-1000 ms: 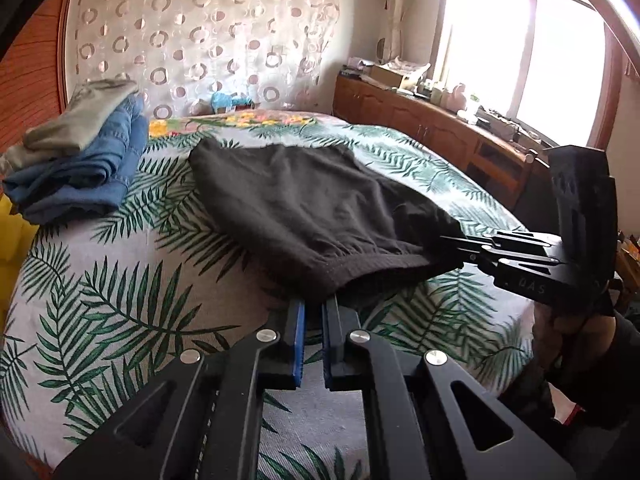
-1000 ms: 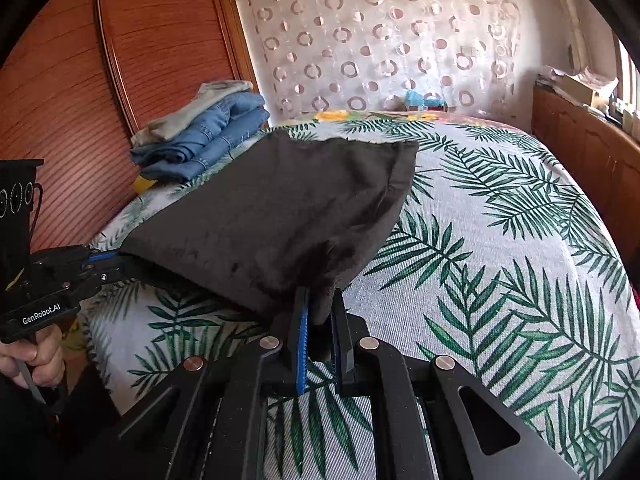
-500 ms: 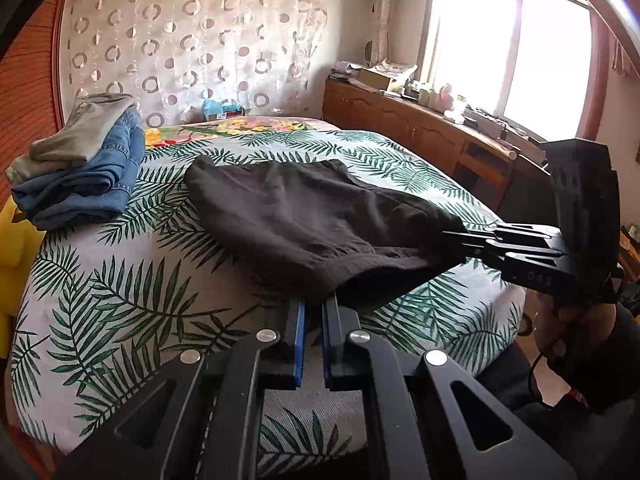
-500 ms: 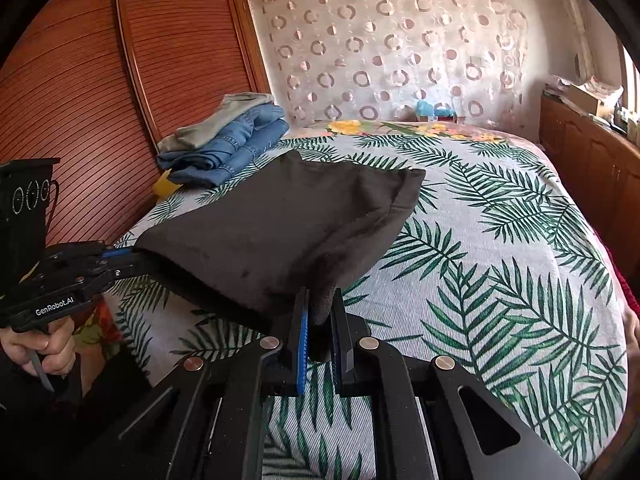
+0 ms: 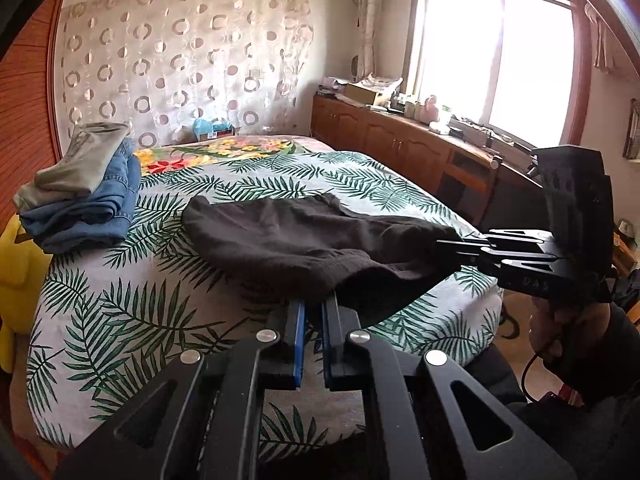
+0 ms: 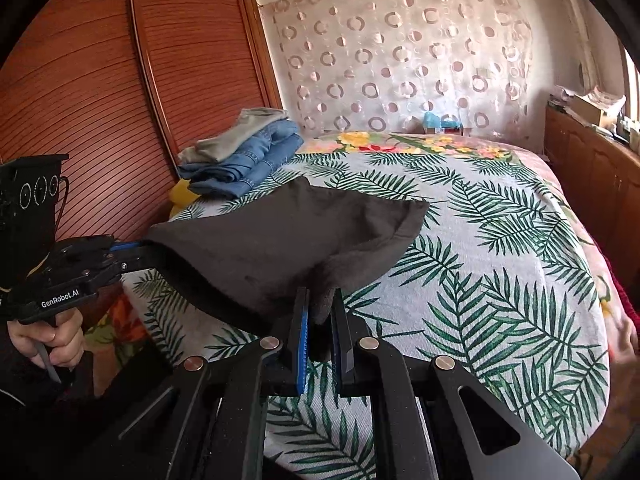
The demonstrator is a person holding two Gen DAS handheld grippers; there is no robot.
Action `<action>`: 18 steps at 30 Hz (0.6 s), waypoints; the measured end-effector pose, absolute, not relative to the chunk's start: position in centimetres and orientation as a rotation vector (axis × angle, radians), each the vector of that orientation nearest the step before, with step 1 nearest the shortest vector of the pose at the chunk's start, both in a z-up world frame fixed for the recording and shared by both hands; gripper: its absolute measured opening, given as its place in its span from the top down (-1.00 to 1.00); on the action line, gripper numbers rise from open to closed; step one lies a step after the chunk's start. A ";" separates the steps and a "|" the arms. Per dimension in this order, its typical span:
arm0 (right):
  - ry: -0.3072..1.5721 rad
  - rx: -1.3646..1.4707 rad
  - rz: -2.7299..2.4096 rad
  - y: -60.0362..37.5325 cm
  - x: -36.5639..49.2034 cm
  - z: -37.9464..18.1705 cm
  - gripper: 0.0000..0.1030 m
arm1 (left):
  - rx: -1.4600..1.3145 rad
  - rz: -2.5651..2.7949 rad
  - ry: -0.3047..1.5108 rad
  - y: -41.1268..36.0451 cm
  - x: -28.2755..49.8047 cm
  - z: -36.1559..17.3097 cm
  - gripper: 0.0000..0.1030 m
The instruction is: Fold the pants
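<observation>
Black pants [image 5: 304, 236] [image 6: 288, 240] stretch from the bed's near edge toward its middle, their near end lifted off the leaf-print bedspread [image 5: 120, 312]. My left gripper [image 5: 314, 304] is shut on one near corner of the cloth. My right gripper [image 6: 320, 304] is shut on the other near corner, with fabric bunched between its blue pads. In the left wrist view the right gripper [image 5: 444, 246] reaches in from the right, pinching the pants. The left gripper [image 6: 140, 248] shows at the left of the right wrist view, held by a hand [image 6: 56, 340].
A stack of folded jeans and grey pants [image 5: 84, 192] [image 6: 248, 152] lies at the bed's far left corner. A wooden sliding-door wardrobe [image 6: 120, 100] stands left of the bed. Wooden cabinets [image 5: 400, 148] run under the window on the right. Something yellow [image 5: 12, 280] sits by the bed's left side.
Both grippers have drawn back toward me and risen, dragging the pants along the bed toward its near edge. More of the bedspread and room shows beyond the pants.
</observation>
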State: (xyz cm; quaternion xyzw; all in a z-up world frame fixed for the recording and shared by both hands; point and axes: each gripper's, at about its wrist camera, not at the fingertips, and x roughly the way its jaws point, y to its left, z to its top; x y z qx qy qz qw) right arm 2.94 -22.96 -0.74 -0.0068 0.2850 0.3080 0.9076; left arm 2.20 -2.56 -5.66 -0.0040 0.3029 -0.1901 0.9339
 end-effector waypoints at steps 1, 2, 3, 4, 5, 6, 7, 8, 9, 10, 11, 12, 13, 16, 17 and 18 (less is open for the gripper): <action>0.589 -0.013 0.636 -23.1 2.8 -0.7 0.83 | -0.008 -0.393 0.620 -2.6 2.1 -5.6 0.86; 0.589 -0.013 0.635 -23.2 2.7 -0.8 0.83 | -0.006 -0.396 0.620 -2.7 1.9 -5.6 0.86; 0.590 -0.013 0.635 -23.3 2.5 -0.8 0.83 | -0.003 -0.398 0.621 -2.8 1.8 -5.6 0.86; 0.592 -0.012 0.635 -23.5 2.4 -0.8 0.83 | -0.003 -0.401 0.623 -2.8 1.7 -5.7 0.86; 0.594 -0.011 0.634 -23.6 2.3 -0.8 0.83 | -0.003 -0.403 0.625 -2.9 1.6 -5.7 0.86; 0.596 -0.011 0.632 -23.6 2.3 -0.9 0.83 | -0.002 -0.405 0.626 -2.9 1.6 -5.8 0.86; 0.599 -0.010 0.631 -23.7 2.3 -0.9 0.83 | -0.001 -0.408 0.629 -3.0 1.5 -5.9 0.86; 0.601 -0.009 0.630 -23.8 2.2 -0.9 0.83 | -0.001 -0.411 0.633 -3.1 1.3 -6.0 0.86; 0.602 -0.008 0.630 -23.8 2.2 -0.9 0.83 | 0.002 -0.413 0.643 -3.2 1.4 -6.5 0.86; 0.606 -0.009 0.628 -23.8 2.2 -1.0 0.83 | 0.002 -0.409 0.656 -3.3 1.6 -6.8 0.86; 0.613 -0.007 0.625 -23.8 2.3 -1.3 0.83 | -0.003 -0.404 0.671 -3.3 1.7 -7.3 0.86; 0.623 -0.003 0.623 -23.9 2.5 -1.6 0.83 | -0.011 -0.407 0.685 -3.2 1.9 -7.8 0.86; 0.630 -0.001 0.622 -23.8 2.6 -1.8 0.83 | -0.015 -0.409 0.694 -3.2 1.9 -8.1 0.86; 0.646 0.001 0.620 -23.6 2.8 -2.3 0.83 | -0.008 -0.412 0.705 -3.4 1.7 -8.4 0.86; 0.649 0.001 0.620 -23.6 2.8 -2.3 0.83 | -0.005 -0.412 0.705 -3.5 1.6 -8.4 0.86; 0.649 0.000 0.620 -23.5 2.8 -2.3 0.83 | -0.003 -0.413 0.702 -3.5 1.4 -8.3 0.86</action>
